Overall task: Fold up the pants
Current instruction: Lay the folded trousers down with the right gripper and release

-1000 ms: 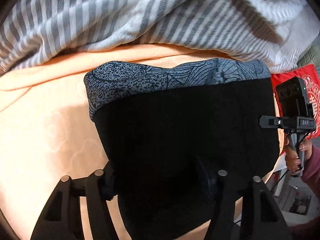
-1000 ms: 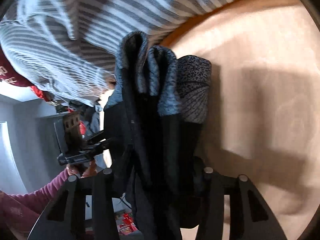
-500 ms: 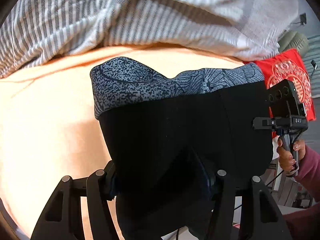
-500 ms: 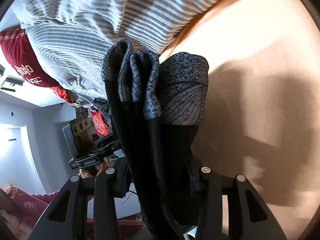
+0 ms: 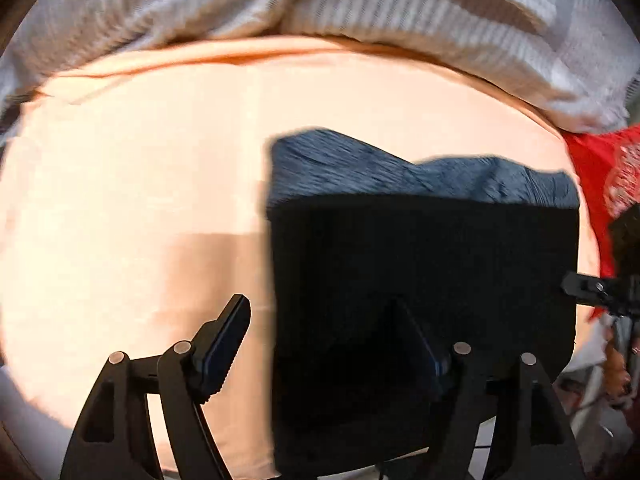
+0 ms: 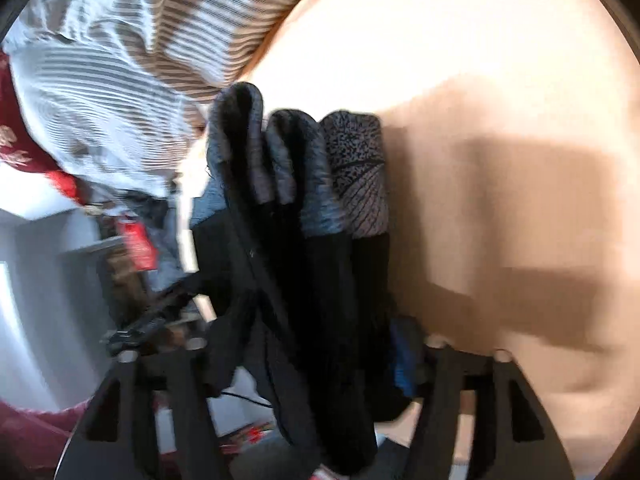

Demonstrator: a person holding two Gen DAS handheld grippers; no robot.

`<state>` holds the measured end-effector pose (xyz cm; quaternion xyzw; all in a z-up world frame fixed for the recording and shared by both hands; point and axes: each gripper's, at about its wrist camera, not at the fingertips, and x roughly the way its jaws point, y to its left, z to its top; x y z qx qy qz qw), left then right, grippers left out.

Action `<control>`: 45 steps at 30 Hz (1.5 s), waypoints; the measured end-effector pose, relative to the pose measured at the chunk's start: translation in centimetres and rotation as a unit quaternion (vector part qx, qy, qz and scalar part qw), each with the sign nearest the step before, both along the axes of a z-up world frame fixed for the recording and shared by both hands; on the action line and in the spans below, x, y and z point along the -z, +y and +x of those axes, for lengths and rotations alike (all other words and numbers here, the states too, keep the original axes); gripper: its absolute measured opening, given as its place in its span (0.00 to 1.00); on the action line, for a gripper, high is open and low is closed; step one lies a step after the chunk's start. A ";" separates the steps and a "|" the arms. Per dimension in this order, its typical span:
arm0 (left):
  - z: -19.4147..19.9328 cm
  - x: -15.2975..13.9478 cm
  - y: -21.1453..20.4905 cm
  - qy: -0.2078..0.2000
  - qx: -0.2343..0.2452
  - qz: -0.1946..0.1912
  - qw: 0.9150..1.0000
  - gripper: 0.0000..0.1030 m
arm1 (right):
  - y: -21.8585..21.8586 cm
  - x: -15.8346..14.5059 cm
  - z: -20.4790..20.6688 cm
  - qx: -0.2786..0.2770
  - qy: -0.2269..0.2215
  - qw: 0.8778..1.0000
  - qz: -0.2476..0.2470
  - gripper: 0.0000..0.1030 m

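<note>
A peach bedsheet (image 5: 120,184) lay under a rumpled striped blanket (image 5: 400,4), and the folded pants (image 5: 424,272) rested on the sheet near its edge. The left gripper (image 5: 332,344) had just been opening, its left finger clear of the cloth; the right gripper (image 6: 312,360) had been widening too, the stacked folds standing between its fingers, contact unclear. To finish cleanly, both should probably back straight out without dragging the layers.

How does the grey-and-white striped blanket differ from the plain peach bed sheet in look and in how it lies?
The grey-and-white striped blanket is patterned; the plain peach bed sheet has one colour only. The blanket lies bunched in deep folds, while the sheet is spread nearly smooth. Both are soft bedding cloth, and they meet along the sheet's far edge.
</note>
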<state>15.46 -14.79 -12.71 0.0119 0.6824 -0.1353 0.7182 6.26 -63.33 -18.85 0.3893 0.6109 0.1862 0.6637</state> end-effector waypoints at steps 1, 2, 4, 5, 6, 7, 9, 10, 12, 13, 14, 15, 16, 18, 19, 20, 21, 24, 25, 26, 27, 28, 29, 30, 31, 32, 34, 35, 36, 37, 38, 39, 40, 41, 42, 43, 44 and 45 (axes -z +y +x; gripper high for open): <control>-0.1 -0.6 0.3 -0.008 -0.005 0.010 1.000 0.74 | -0.2 -0.5 -0.1 -0.003 0.003 1.000 -0.030 0.72; -0.1 -1.4 0.5 -0.017 -0.011 0.020 1.000 0.74 | -0.4 -1.0 -0.2 -0.008 0.005 0.998 -0.055 0.72; -0.2 -2.9 0.8 -0.037 -0.019 0.034 0.999 0.74 | -0.9 -2.6 -0.8 -0.012 -0.006 0.995 -0.099 0.72; -0.4 -3.7 1.0 -0.046 -0.019 0.037 0.998 0.74 | -1.1 -3.5 -1.0 -0.011 -0.015 0.993 -0.113 0.71; -0.7 -4.7 0.7 -0.055 -0.016 0.036 0.998 0.74 | -1.3 -4.1 -1.2 -0.009 -0.021 0.993 -0.120 0.62; -0.7 -5.2 0.6 -0.060 -0.013 0.035 0.997 0.74 | -1.5 -5.0 -1.5 0.000 -0.030 0.993 -0.117 0.45; -1.1 -4.9 -0.6 -0.065 0.003 0.033 0.997 0.74 | -1.7 -5.7 -1.7 0.012 -0.035 0.994 -0.105 0.29; -1.5 -4.9 -1.2 -0.066 0.015 0.033 0.997 0.74 | -1.5 -6.1 -1.8 0.017 -0.038 0.994 -0.104 0.28; -1.7 -4.1 -2.7 -0.062 0.026 0.029 0.997 0.74 | -0.3 -6.5 -1.3 0.012 -0.047 0.992 -0.112 0.28; -1.9 -3.4 -3.3 -0.058 0.028 0.025 0.998 0.74 | 0.4 -6.8 -1.3 0.004 -0.052 0.992 -0.119 0.28; -1.6 -2.8 -3.7 -0.055 0.027 0.026 0.998 0.74 | 1.1 -6.8 -1.2 -0.005 -0.056 0.991 -0.123 0.28; -1.6 -1.7 -3.9 -0.049 0.025 0.032 0.998 0.74 | 1.7 -6.8 -1.2 -0.011 -0.057 0.990 -0.125 0.28; -1.6 -0.5 -3.9 -0.045 0.023 0.040 0.998 0.74 | 2.2 -6.5 -1.2 -0.016 -0.055 0.990 -0.128 0.28; -1.9 1.1 -4.0 -0.043 0.032 0.057 0.997 0.74 | 3.1 -5.1 -1.3 -0.024 -0.044 0.989 -0.138 0.28; -1.9 1.6 -4.2 -0.043 0.037 0.060 0.997 0.74 | 3.3 -4.2 -1.3 -0.023 -0.034 0.990 -0.137 0.28; -2.1 1.9 -4.2 -0.048 0.045 0.063 0.996 0.74 | 3.3 -3.6 -1.3 -0.015 -0.028 0.991 -0.131 0.28; -2.2 2.1 -4.3 -0.055 0.051 0.064 0.995 0.75 | 3.1 -3.2 -1.3 -0.005 -0.026 0.992 -0.126 0.28; -2.2 2.3 -4.3 -0.063 0.056 0.059 0.995 0.83 | 3.1 -2.8 -1.3 0.007 -0.028 0.992 -0.125 0.28; -2.1 2.5 -4.4 -0.065 0.056 0.059 0.995 0.86 | 3.2 -2.7 -1.3 0.005 -0.031 0.991 -0.131 0.28; -2.1 2.7 -4.5 -0.067 0.057 0.063 0.994 0.97 | 3.5 -2.6 -1.2 0.002 -0.034 0.990 -0.138 0.28; -2.0 3.0 -4.5 -0.069 0.058 0.076 0.993 1.00 | 3.7 -2.6 -1.2 -0.001 -0.038 0.989 -0.146 0.28; -1.8 3.2 -4.4 -0.066 0.057 0.072 0.994 1.00 | 3.9 -2.7 -1.2 0.000 -0.038 0.988 -0.151 0.28; -1.7 3.3 -4.4 -0.062 0.055 0.069 0.994 1.00 | 4.1 -2.8 -1.2 0.004 -0.037 0.988 -0.153 0.28; -1.6 3.3 -4.3 -0.058 0.056 0.067 0.994 1.00 | 4.1 -2.9 -1.3 0.008 -0.037 0.987 -0.154 0.28; -1.6 3.3 -4.4 -0.058 0.058 0.068 0.994 1.00 | 4.1 -3.0 -1.4 0.012 -0.037 0.987 -0.158 0.28; -1.5 3.3 -4.5 -0.058 0.061 0.069 0.994 1.00 | 4.2 -3.0 -1.5 0.014 -0.037 0.986 -0.161 0.28; -1.6 3.3 -4.5 -0.060 0.063 0.068 0.994 1.00 | 4.4 -3.1 -1.5 0.018 -0.038 0.985 -0.169 0.28; -1.6 3.4 -4.4 -0.060 0.061 0.065 0.994 1.00 | 4.4 -3.2 -1.6 0.020 -0.038 0.984 -0.172 0.28; -1.6 3.4 -4.3 -0.059 0.059 0.060 0.995 1.00 | 4.4 -3.2 -1.6 0.023 -0.038 0.984 -0.174 0.28; -1.6 3.4 -4.2 -0.057 0.056 0.056 0.995 1.00 | 4.5 -3.2 -1.7 0.025 -0.038 0.983 -0.176 0.28; -1.5 3.5 -4.1 -0.055 0.056 0.054 0.995 1.00 | 4.5 -3.2 -1.7 0.027 -0.038 0.983 -0.179 0.28; -1.5 3.4 -4.1 -0.055 0.057 0.053 0.995 1.00 | 4.6 -3.3 -1.7 0.029 -0.038 0.982 -0.181 0.28; -1.5 3.3 -4.2 -0.057 0.058 0.056 0.995 1.00 | 4.7 -3.4 -1.8 0.031 -0.037 0.982 -0.185 0.28; -1.4 3.2 -4.2 -0.059 0.060 0.060 0.995 1.00 | 4.8 -3.5 -1.8 0.032 -0.036 0.981 -0.189 0.28; -1.6 2.8 -4.3 -0.065 0.063 0.070 0.993 1.00 | 4.8 -3.6 -1.8 0.034 -0.035 0.980 -0.191 0.30; -1.8 2.5 -4.4 -0.069 0.065 0.077 0.993 1.00 | 4.9 -3.8 -1.8 0.038 -0.033 0.980 -0.193 0.34; -1.9 2.2 -4.4 -0.069 0.066 0.082 0.992 1.00 | 5.0 -4.2 -2.0 0.042 -0.032 0.980 -0.194 0.38; -2.2 1.8 -4.3 -0.066 0.069 0.086 0.992 1.00 | 5.1 -4.4 -2.2 0.044 -0.032 0.979 -0.194 0.48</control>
